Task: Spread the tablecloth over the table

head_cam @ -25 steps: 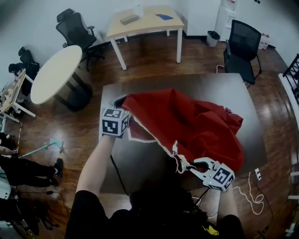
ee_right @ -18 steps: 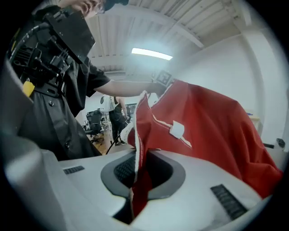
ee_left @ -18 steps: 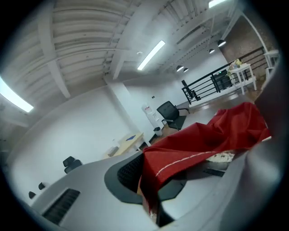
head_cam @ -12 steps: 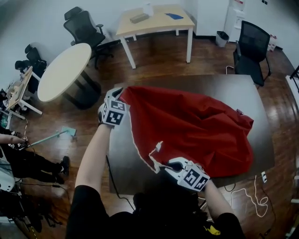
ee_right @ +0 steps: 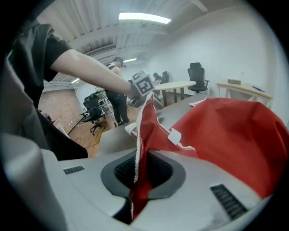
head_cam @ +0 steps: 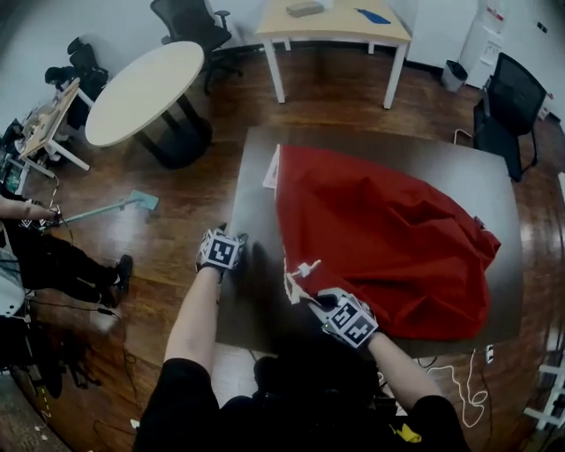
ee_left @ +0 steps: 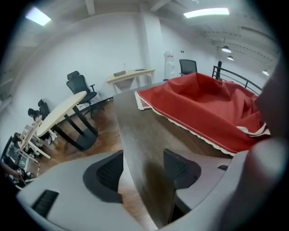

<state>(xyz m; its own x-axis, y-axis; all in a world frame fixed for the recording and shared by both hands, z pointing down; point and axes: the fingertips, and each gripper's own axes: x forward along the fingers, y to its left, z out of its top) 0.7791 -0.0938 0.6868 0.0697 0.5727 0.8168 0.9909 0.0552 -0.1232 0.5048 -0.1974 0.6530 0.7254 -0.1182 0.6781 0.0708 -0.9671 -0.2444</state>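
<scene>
Two hand-held tools, one cloth, one desk.

Item one: red tablecloth (head_cam: 380,221), white-trimmed, lying bunched and creased on the dark rectangular desk (head_cam: 256,199). In our head view it covers the middle and right of the top. A bare strip runs down the left side and along the far edge. One white-edged corner of the cloth lies near the desk's far left corner.

Item two: our right tool (head_cam: 313,302), at the near edge of the desk, jaws closed tight on the cloth's near hem. In the right gripper view, red fabric with white edging rises straight out of that tool (ee_right: 137,173), between the pinched pads. A white tag (ee_right: 175,135) sits just beyond.

Item three: our left tool (head_cam: 237,242), low by the desk's left edge, apart from the cloth. Its jaws have just been opening and stand wide. In the left gripper view we see only bare desk top through the gap of this tool (ee_left: 142,176), with no fabric between the pads.

Surroundings: wood floor, a round white table (head_cam: 141,84), a pale rectangular table (head_cam: 331,18), a black office chair (head_cam: 512,93).
</scene>
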